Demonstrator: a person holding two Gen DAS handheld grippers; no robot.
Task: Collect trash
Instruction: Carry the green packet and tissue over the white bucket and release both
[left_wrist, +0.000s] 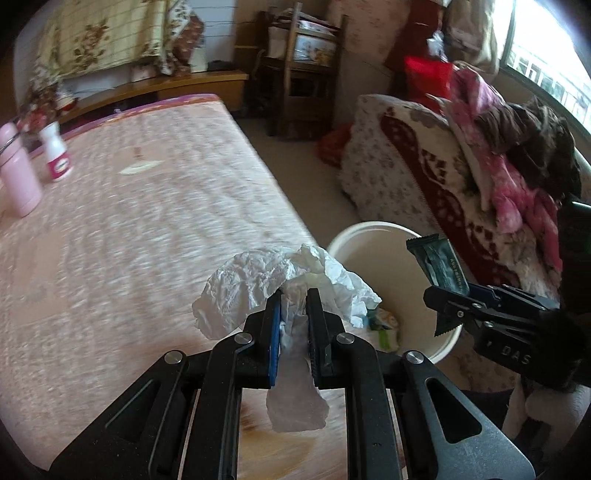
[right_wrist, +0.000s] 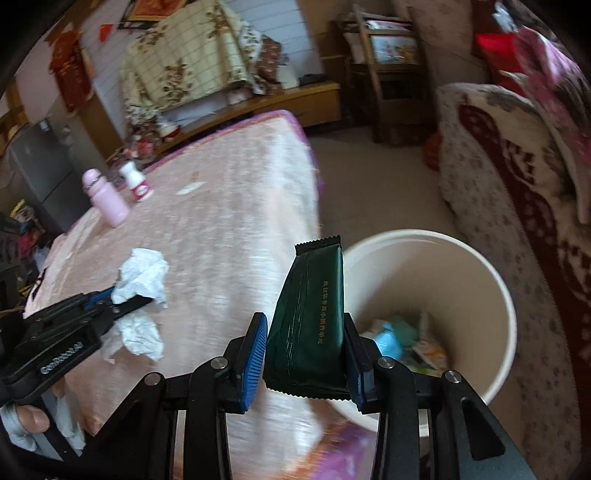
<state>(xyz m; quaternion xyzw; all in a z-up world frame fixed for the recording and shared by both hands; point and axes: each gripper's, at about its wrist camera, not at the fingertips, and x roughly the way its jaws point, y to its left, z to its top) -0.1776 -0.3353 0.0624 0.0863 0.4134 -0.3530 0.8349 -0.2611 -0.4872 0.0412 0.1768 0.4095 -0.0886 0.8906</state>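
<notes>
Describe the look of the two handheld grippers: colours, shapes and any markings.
Both are black metal linkage frames with silver round pivot bolts and triangular cut-outs. The left gripper has narrow black jaws with a blue ribbed pad. The right gripper has jaws lined with blue ribbed pads. Seen from the side, each body bears white lettering, only partly legible.

A crumpled white tissue (left_wrist: 258, 280) and a dark green foil wrapper with gold lettering (right_wrist: 310, 325) show against a pale pink plush bed cover edged in purple (left_wrist: 129, 221); cream round plastic bin (right_wrist: 461, 280), pink bottle (right_wrist: 107, 199), black hand-held gripper with blue pads (right_wrist: 304, 354)
</notes>
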